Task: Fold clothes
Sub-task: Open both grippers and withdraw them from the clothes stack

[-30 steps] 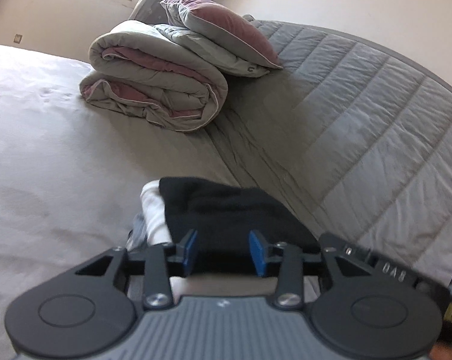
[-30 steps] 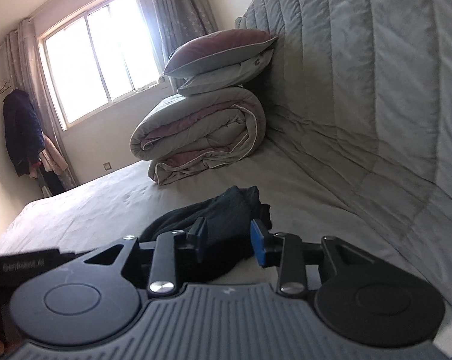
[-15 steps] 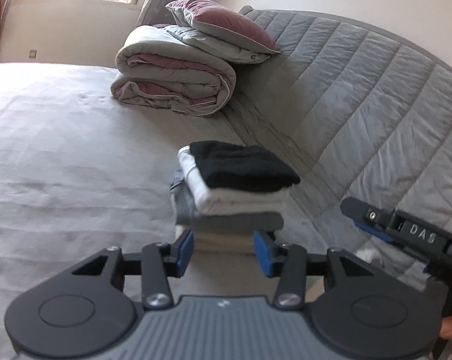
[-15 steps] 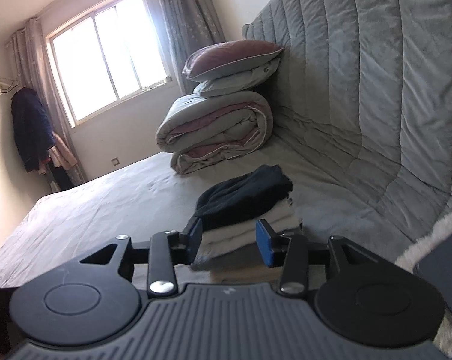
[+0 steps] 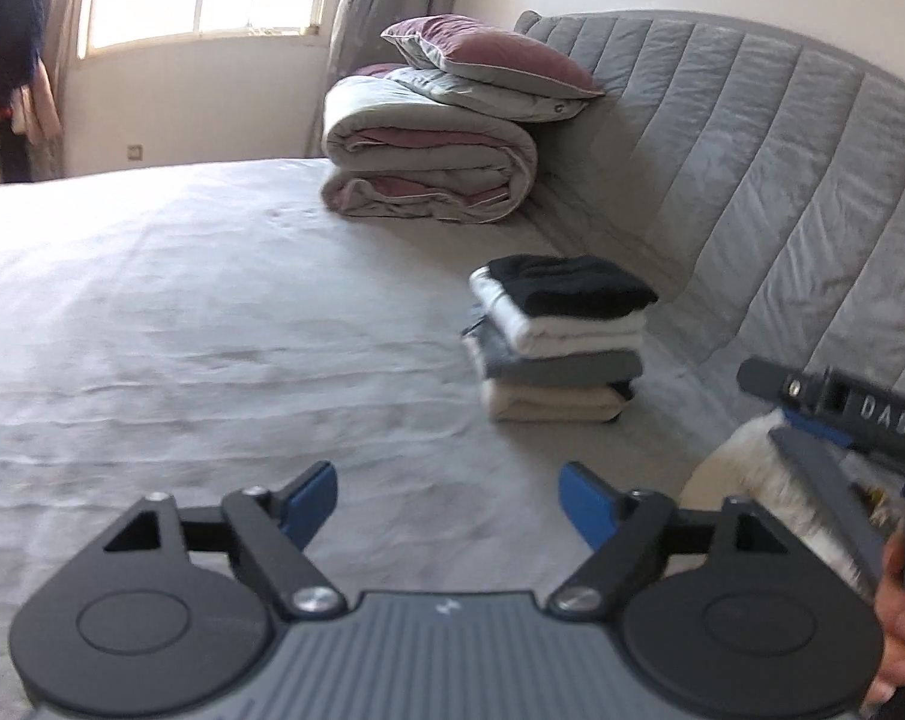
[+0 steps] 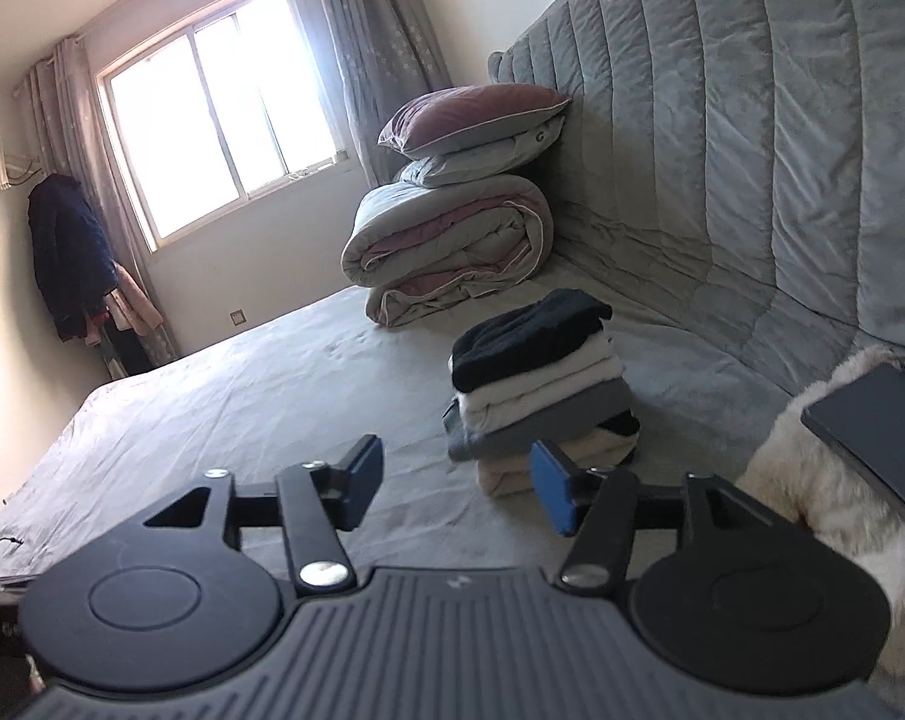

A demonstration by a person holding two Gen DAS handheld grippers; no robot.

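A stack of folded clothes (image 5: 557, 342) stands on the bed near the quilted headboard, a black piece (image 5: 566, 288) on top, then white, grey and cream layers. The same stack (image 6: 536, 384) shows in the right wrist view. My left gripper (image 5: 449, 501) is open and empty, pulled back from the stack over bare sheet. My right gripper (image 6: 455, 489) is open and empty too, just in front of the stack's lower left. The right gripper's body (image 5: 836, 414) appears at the right edge of the left wrist view, held by a hand (image 5: 899, 618).
A rolled duvet (image 5: 428, 180) with two pillows (image 5: 488, 66) lies at the far end against the headboard (image 5: 752, 168). A white fluffy item (image 6: 836, 498) with a dark flat object (image 6: 878, 438) on it sits at the right. Grey bedsheet (image 5: 182, 330) stretches left. Clothes hang by the window.
Both grippers have drawn back from the stack, leaving the black piece on top, and their jaws have spread wider. The white fluffy item has come into view at the right.
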